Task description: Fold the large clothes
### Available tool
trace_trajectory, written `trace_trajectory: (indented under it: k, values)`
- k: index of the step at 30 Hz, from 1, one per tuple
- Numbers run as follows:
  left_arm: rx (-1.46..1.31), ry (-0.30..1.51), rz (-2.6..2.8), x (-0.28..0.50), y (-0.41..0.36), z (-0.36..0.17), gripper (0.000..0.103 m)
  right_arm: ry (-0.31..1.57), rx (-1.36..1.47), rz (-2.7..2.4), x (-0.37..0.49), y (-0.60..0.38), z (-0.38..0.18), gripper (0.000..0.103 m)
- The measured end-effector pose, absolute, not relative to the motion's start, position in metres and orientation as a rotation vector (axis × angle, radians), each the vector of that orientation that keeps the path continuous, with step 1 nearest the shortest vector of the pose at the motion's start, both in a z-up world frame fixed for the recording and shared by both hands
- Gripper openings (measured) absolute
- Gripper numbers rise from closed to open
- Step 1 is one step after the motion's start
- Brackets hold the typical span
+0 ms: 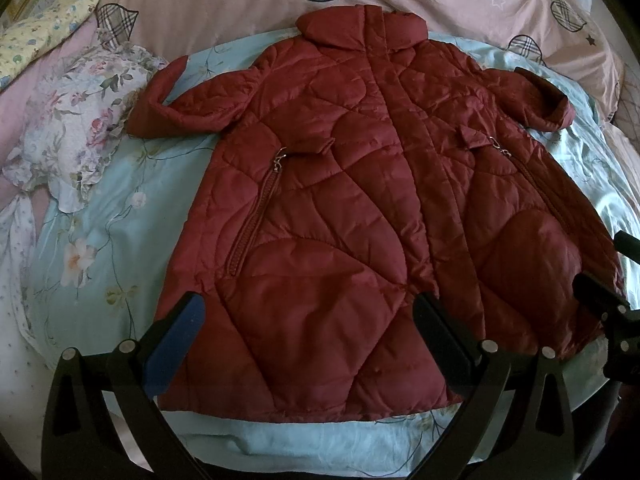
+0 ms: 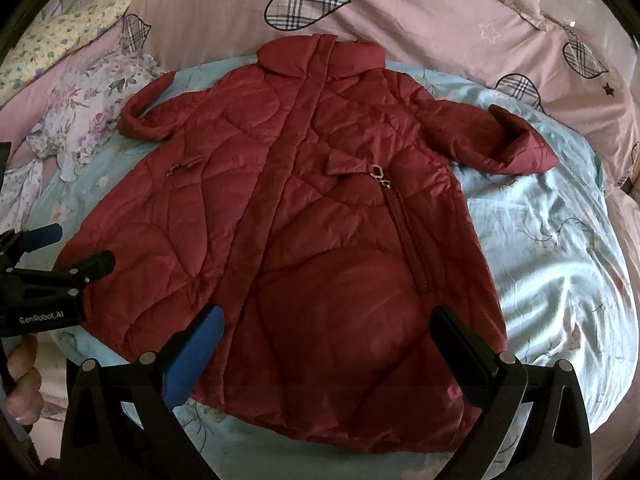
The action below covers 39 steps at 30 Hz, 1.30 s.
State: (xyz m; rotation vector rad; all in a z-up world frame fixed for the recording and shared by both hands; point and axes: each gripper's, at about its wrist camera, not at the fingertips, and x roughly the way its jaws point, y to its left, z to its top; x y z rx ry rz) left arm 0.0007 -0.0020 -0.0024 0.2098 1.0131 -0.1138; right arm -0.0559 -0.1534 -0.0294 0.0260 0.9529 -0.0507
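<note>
Bedding fills both views: a pale blue floral bed sheet [image 1: 132,248] carries a dark red quilted coat [image 1: 360,184], laid face up and unfolded at the middle of the bed. Its long axis runs from the hem, nearest the cameras, up to the collar [image 1: 362,28] by the pink duvet [image 1: 240,4] with plaid hearts. Both sleeves spread sideways, cuffs curled upward. Two zip pockets slant down the front.

A ruffled floral pillow [image 1: 80,120] lies just beside the left sleeve, and a yellow floral pillow [image 1: 48,28] sits farther back.

Over the hem, the left claw [image 1: 310,324] hangs released, fingers wide apart, gripping nothing. The right claw [image 2: 326,340] is likewise spread and empty above the hem's right part.
</note>
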Motion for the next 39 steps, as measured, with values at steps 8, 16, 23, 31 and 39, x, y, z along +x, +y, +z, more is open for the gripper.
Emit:
trace_trajectory:
  k: [8, 16, 23, 31, 39]
  values:
    - [0.212, 1.011, -0.116, 0.001, -0.001, -0.003, 0.103, 0.951, 0.032, -0.049, -0.054, -0.154, -0.028, 0.103]
    - [0.212, 1.018, -0.115, 0.003, -0.001, -0.005, 0.103, 0.956, 0.042, -0.042, -0.052, -0.154, -0.027, 0.103]
    - [0.216, 1.087, -0.120, 0.010, -0.001, -0.010, 0.103, 0.957, 0.032, -0.046, -0.050, -0.155, -0.029, 0.103]
    - [0.211, 1.038, -0.114, 0.011, -0.001, -0.011, 0.103, 0.953, 0.036, -0.050, -0.048, -0.157, -0.029, 0.103]
    - [0.205, 1.012, -0.112, 0.018, 0.001, -0.015, 0.103, 0.940, 0.055, -0.044, -0.042, -0.164, -0.028, 0.103]
